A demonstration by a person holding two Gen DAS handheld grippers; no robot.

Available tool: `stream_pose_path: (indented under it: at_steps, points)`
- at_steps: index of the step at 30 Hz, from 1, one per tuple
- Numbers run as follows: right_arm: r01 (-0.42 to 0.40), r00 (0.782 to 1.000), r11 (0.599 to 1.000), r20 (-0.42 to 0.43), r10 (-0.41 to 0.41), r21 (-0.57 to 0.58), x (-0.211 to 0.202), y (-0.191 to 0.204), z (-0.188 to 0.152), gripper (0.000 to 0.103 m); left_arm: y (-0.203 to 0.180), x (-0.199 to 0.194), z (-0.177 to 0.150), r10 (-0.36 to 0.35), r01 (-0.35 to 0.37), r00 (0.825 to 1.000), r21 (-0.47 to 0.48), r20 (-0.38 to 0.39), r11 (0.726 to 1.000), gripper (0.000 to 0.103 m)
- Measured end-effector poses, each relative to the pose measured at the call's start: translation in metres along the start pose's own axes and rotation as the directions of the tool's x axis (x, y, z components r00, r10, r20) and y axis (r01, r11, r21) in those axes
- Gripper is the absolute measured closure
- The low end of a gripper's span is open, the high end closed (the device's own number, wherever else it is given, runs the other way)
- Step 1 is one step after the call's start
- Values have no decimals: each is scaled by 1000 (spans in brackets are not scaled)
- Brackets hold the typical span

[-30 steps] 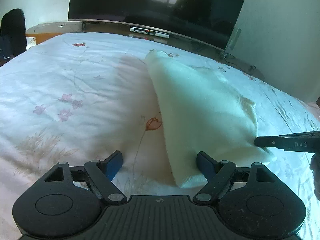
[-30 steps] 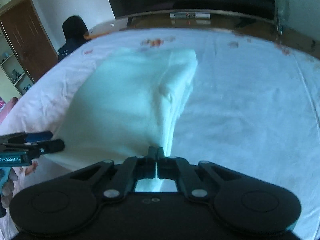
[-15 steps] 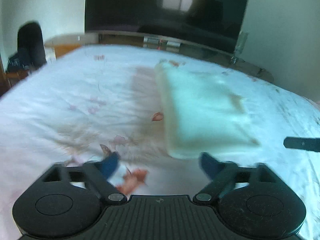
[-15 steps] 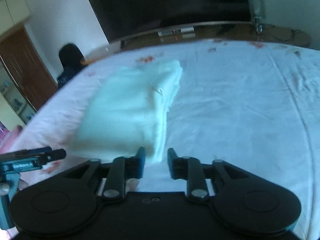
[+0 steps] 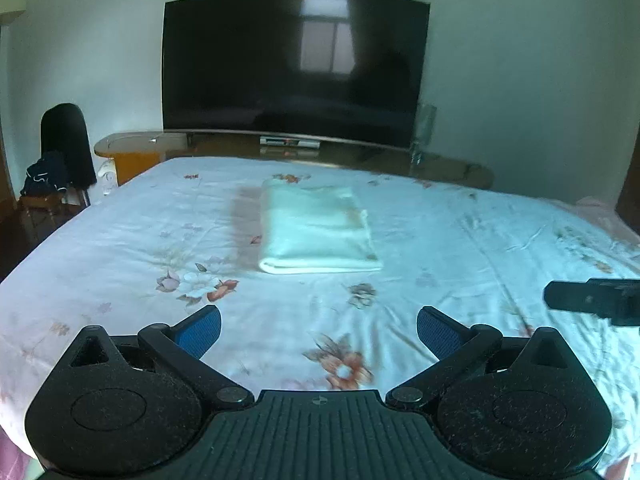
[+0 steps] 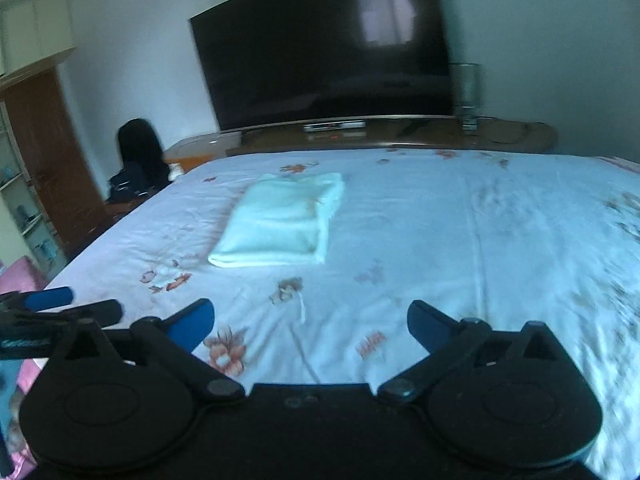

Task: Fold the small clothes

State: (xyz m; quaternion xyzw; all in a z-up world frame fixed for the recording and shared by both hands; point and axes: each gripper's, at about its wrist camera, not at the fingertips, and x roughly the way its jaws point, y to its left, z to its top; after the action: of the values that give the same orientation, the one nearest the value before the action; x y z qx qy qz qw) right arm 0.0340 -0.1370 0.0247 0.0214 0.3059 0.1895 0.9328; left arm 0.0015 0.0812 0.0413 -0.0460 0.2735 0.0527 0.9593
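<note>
The folded white garment lies flat on the floral bedsheet, toward the far end of the bed at about twelve o'clock from the left gripper and about eleven o'clock from the right gripper, well apart from both. The left gripper's fingers stand wide apart with only bedsheet between them. The right gripper's jaws are opening and they too have nothing between them. The garment looks soft, light and limp, a thick knit or fleece by its plump rounded fold at the near edge; it should drape and sag once lifted, and its layers may slide apart. The sensible hold, if it needs another fold or a move, would be the two near corners, each pinched through all layers at once so the stack stays together.
</note>
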Motion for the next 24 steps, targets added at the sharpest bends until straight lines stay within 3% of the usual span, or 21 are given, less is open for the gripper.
stream_pose_path:
  at_steps: [5, 10, 12, 24]
  points:
    - [7, 999, 1000, 51, -7, 8, -39, 9, -19, 0, -10, -36, -6, -5, 5, 999, -6, 45, 1000, 0]
    - [86, 990, 995, 118, -79, -56, -62, 12, -20, 0, -15, -56, -9, -21, 23, 996, -22, 82, 1000, 0]
    - [82, 988, 995, 135, -74, -54, -73, 14, -21, 0, -19, -62, -9, -17, 19, 996, -16, 92, 1000, 0]
    - [94, 984, 994, 159, -84, -56, -79, 16, -18, 0, -29, -71, -5, -22, 22, 994, 2, 110, 1000, 0]
